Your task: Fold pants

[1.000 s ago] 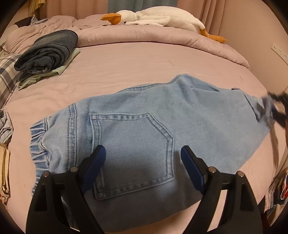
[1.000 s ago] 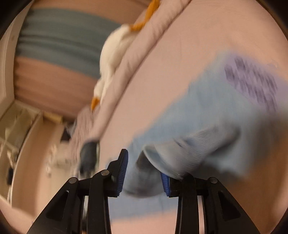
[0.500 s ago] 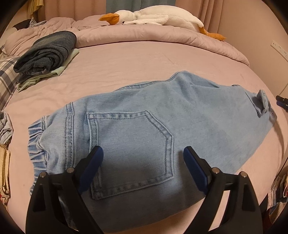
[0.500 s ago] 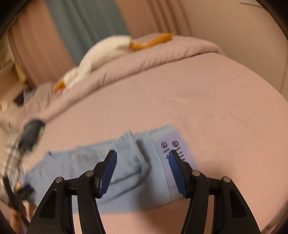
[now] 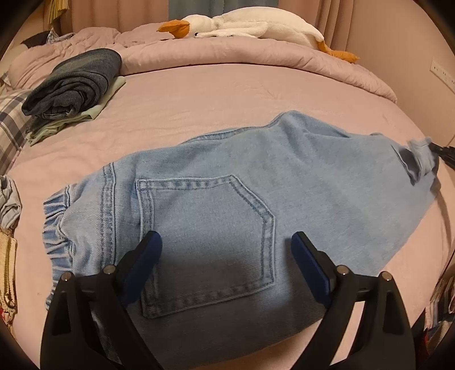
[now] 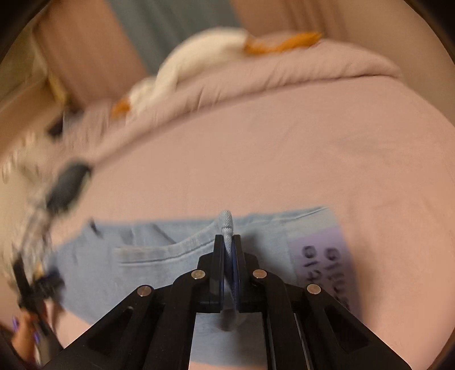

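Note:
Light blue denim pants [image 5: 233,196] lie folded across the pink bed, back pocket up, elastic waistband at the left. My left gripper [image 5: 226,250] is open and empty, just above the pocket area near the front edge. In the right wrist view my right gripper [image 6: 227,242] is shut on a raised fold of the pants' hem [image 6: 226,224]; the rest of the pants [image 6: 148,256] lie flat, with a lilac printed label [image 6: 321,256] at the right. The right gripper's tip [image 5: 443,152] shows at the pants' far right end in the left wrist view.
A stack of folded dark clothes [image 5: 74,82] sits at the back left. A white goose plush [image 5: 244,25] lies on the rolled duvet [image 5: 256,54] at the back. More clothes [image 5: 8,199] lie at the left edge. A wall [image 5: 426,51] stands at the right.
My right gripper has closed on the hem fold of the pants; half a second ago it was open above them. My left gripper has stayed open and nearly still.

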A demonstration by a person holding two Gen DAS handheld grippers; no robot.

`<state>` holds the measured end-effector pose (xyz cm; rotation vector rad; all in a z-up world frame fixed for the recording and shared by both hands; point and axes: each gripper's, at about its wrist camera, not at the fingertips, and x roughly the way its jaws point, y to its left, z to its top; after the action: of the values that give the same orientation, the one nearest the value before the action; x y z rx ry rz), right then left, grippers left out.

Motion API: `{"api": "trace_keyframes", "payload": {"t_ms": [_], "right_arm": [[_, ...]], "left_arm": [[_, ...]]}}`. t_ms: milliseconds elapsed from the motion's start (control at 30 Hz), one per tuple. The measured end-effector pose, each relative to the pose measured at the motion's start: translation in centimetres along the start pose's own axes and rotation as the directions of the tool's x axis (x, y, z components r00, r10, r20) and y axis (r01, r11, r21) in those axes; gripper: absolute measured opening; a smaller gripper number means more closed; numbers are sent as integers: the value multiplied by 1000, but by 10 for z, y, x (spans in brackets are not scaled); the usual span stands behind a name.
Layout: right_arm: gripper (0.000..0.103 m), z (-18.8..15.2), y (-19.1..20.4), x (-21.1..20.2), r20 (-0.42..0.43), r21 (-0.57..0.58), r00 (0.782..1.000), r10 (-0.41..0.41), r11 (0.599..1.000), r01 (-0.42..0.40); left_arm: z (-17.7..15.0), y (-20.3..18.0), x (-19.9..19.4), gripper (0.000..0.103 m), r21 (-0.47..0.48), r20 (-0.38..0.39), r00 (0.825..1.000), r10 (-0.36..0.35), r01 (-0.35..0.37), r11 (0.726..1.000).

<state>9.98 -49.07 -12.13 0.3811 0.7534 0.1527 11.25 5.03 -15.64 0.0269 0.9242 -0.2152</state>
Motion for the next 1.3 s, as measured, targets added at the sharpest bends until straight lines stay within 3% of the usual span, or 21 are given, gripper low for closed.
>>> {"api": "trace_keyframes", "payload": {"t_ms": [67, 100, 133, 167, 267, 400, 467, 533, 567, 633, 733, 833, 900, 933, 967, 1000, 1033, 1067, 1100, 1200, 1300], "right_arm": [[5, -8, -14, -32, 119, 174, 981, -155, 976, 133], [5, -18, -25, -45, 142, 289, 970, -196, 946, 149], [5, -34, -36, -59, 136, 413, 959, -248, 894, 173], [5, -44, -39, -62, 111, 450, 955, -275, 870, 199], [5, -69, -43, -49, -20, 401, 954, -298, 872, 281], [5, -81, -58, -54, -6, 472, 962, -271, 848, 242], [6, -78, -54, -65, 6, 479, 946, -323, 832, 281], [14, -69, -35, -79, 52, 413, 918, -393, 846, 338], [20, -65, -25, -80, 82, 382, 923, -376, 867, 319], [41, -61, -1, -72, 111, 293, 965, -239, 935, 198], [41, -63, 45, -37, 58, 105, 989, -138, 986, 131], [41, -75, 87, 10, -48, -36, 993, -111, 993, 109], [41, -90, 116, 41, -155, -131, 983, -100, 988, 80], [43, -99, 134, 55, -218, -208, 967, -129, 975, 83], [43, -107, 153, 58, -199, -322, 956, -214, 936, 143], [43, -111, 169, 57, -199, -394, 950, -243, 907, 150], [43, -109, 176, 54, -229, -395, 951, -207, 913, 103], [43, -105, 183, 47, -251, -364, 959, -129, 931, 30], [43, -102, 190, 40, -243, -353, 966, -83, 935, -9], [43, -98, 220, 24, -188, -389, 982, -27, 920, -49], [43, -99, 243, 31, -205, -368, 976, 68, 919, -142]], "left_arm": [[2, 2, -1, 93, -14, 2, 1000, -13, 13, 1000], [2, 3, -2, 93, -21, 6, 1000, -20, 20, 1000], [2, 3, -3, 93, -27, 10, 1000, -27, 27, 999], [2, 4, -3, 93, -30, 13, 999, -31, 32, 999], [2, 5, -4, 93, -30, 11, 999, -40, 40, 999], [1, 10, -13, 93, -39, 16, 999, -38, 39, 998], [-2, 17, -19, 93, -50, 22, 999, -24, 25, 998], [-6, 25, -23, 93, -64, 14, 998, -61, 62, 996], [-8, 27, -24, 92, -62, 8, 998, -69, 69, 996], [-8, 25, -24, 87, -38, 2, 999, -44, 44, 998], [-10, 22, -15, 78, -21, -22, 999, 30, -31, 999], [-11, 27, -10, 66, -18, -33, 997, 72, -72, 997], [-11, 35, -12, 55, -40, -37, 997, 69, -70, 997], [-10, 41, -14, 53, -57, -37, 998, 52, -55, 997], [-11, 46, -18, 53, -78, -37, 999, 19, -22, 997], [-11, 52, -24, 55, -100, -41, 999, -22, 18, 995], [-12, 55, -30, 58, -119, -39, 998, -56, 51, 992], [-13, 59, -39, 67, -138, -28, 996, -88, 83, 987], [-15, 64, -50, 82, -157, -7, 995, -96, 93, 983], [-28, 80, -84, 99, -233, 87, 995, -54, 73, 970], [-48, 105, -96, 99, -338, 123, 992, -26, 67, 939]]}}
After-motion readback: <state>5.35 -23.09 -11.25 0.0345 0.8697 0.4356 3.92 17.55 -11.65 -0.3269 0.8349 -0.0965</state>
